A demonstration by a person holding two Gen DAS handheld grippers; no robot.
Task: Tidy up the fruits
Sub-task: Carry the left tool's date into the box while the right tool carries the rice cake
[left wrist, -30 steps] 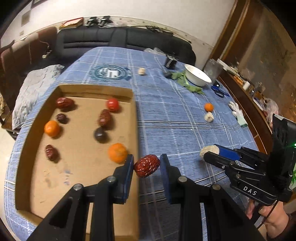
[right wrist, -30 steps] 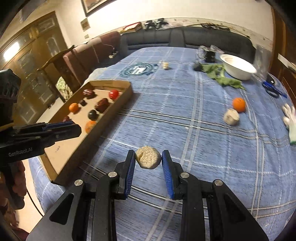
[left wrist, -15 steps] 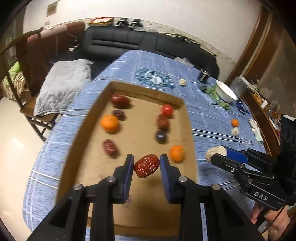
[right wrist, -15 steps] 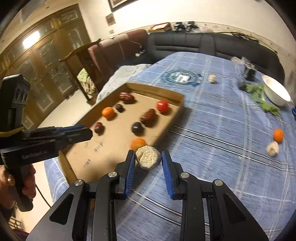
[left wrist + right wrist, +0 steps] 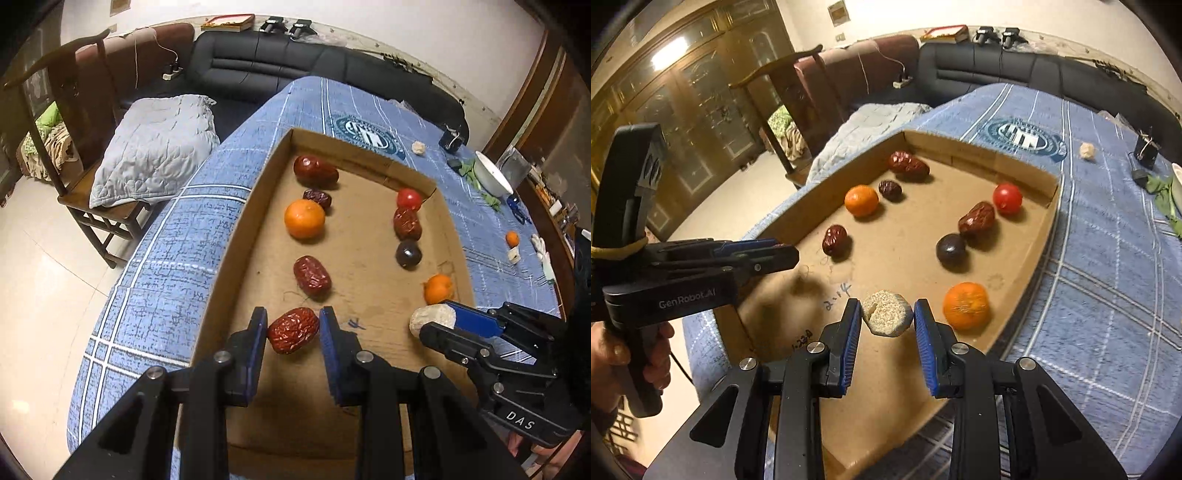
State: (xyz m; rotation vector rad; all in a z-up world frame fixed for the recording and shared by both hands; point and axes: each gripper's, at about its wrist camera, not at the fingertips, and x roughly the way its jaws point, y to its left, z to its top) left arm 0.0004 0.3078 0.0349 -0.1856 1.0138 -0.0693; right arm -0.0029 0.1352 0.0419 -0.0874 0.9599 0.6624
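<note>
While it hangs over the near end of the cardboard tray (image 5: 236,236), a wrinkled red date (image 5: 293,330) sits pinched between the blue pads of the left gripper (image 5: 293,334). Beside it, the right gripper (image 5: 886,325) clamps a pale, grainy beige lump (image 5: 886,318) above the same tray floor. Further in lie more dates, two oranges, a dark plum (image 5: 408,254) and a red tomato (image 5: 409,198). Around the tray spreads a blue checked tablecloth (image 5: 166,258), with another orange (image 5: 512,238) and a white bowl (image 5: 491,179) well apart on it.
</note>
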